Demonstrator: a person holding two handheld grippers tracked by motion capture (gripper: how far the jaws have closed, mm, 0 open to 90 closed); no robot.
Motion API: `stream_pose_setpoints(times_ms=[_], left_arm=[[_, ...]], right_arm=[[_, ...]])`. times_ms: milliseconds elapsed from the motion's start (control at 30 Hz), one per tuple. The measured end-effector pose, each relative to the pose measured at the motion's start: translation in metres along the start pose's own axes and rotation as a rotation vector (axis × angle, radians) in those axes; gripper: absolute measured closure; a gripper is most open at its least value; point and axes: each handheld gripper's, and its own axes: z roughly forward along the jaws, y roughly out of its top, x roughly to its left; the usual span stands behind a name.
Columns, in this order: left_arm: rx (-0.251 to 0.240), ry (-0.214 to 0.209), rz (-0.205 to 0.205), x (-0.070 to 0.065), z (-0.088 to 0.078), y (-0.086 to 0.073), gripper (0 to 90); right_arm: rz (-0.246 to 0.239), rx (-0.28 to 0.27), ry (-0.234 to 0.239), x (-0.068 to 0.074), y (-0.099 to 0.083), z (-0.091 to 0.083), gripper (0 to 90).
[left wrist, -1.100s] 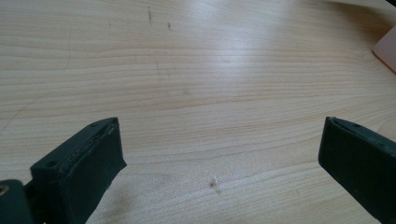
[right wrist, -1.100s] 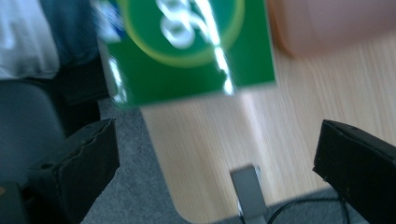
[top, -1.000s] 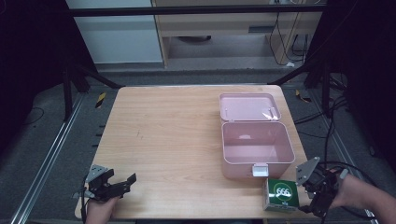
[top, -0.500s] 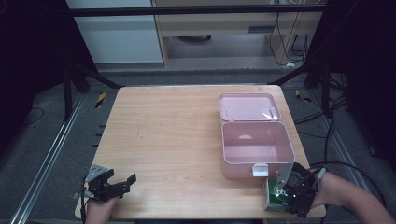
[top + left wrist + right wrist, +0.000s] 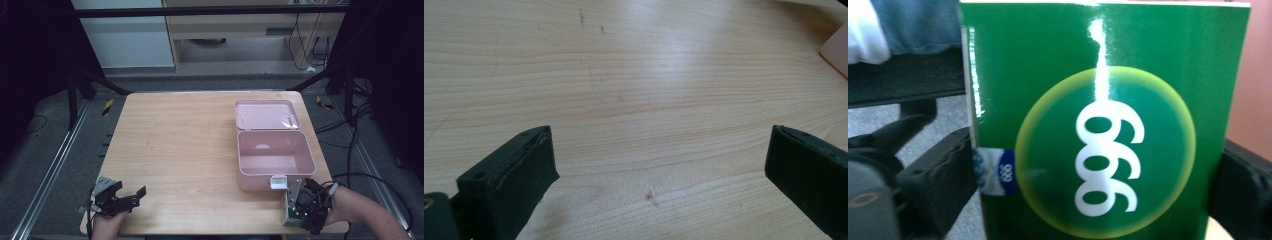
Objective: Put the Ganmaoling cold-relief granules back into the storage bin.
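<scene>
your right gripper (image 5: 300, 212) has just been closing on the green box (image 5: 1103, 125), and both jaws now press its sides at the table's (image 5: 190, 150) near right corner, just in front of the open pink case (image 5: 275, 152). the box overhangs the edge; a shallow pinch could let it tip off as you lift. your left gripper (image 5: 122, 197) rests released, holding nothing.
</scene>
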Motion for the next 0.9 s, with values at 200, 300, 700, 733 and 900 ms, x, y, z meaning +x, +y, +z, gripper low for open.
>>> stream_pose_setpoints(times_ms=[200, 300, 700, 733, 900], left_arm=[[0.001, 0.000, 0.002, 0.000, 0.000, 0.000, 0.0], [0.000, 0.000, 0.003, 0.000, 0.000, 0.000, 0.0], [0.004, -0.001, 0.007, 0.000, 0.000, 0.000, 0.0], [0.004, -0.001, 0.006, 0.000, 0.000, 0.000, 0.0], [0.006, 0.000, 0.009, -0.001, 0.001, 0.000, 0.0]], right_arm=[[-0.023, 0.016, -0.017, 0.004, 0.005, 0.000, 14.5], [-0.027, 0.011, -0.003, 0.006, 0.005, -0.003, 15.9], [-0.084, -0.029, 0.007, 0.008, -0.001, -0.035, 16.5], [-0.093, -0.031, 0.005, 0.008, -0.002, -0.041, 16.5], [-0.095, -0.056, -0.006, 0.006, -0.007, -0.073, 16.6]])
